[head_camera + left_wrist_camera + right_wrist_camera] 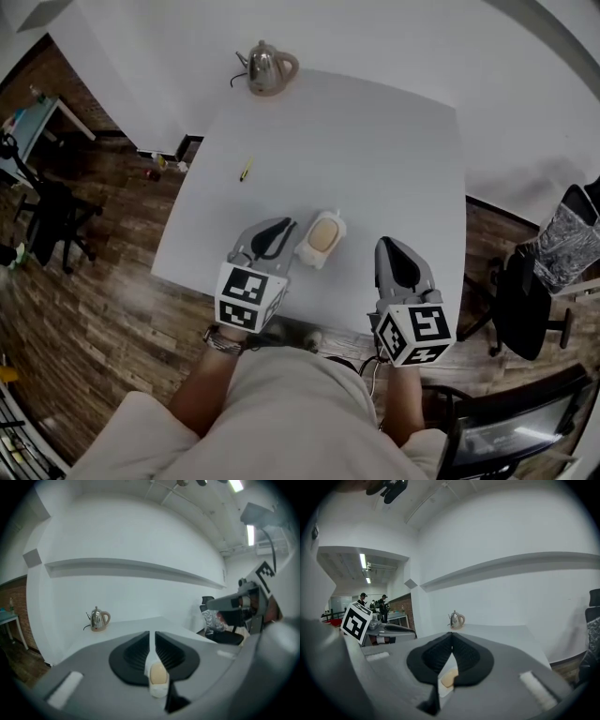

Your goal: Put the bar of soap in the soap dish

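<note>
The bar of soap lies in the soap dish close to the near edge of the table, between the two grippers. The left gripper hangs just beside the dish, its jaws only a narrow slit apart with nothing between them. The right gripper is farther off on the other side, its jaws closed and empty. A kettle stands at the far left corner.

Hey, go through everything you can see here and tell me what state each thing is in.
bar of soap: lying in the soap dish.
soap dish: flat on the table, holding the soap.
left claw: nearly closed, thin gap, gripping nothing.
right claw: tips together, empty.
kettle: upright, lid down.
small yellow object: lying flat.
</note>
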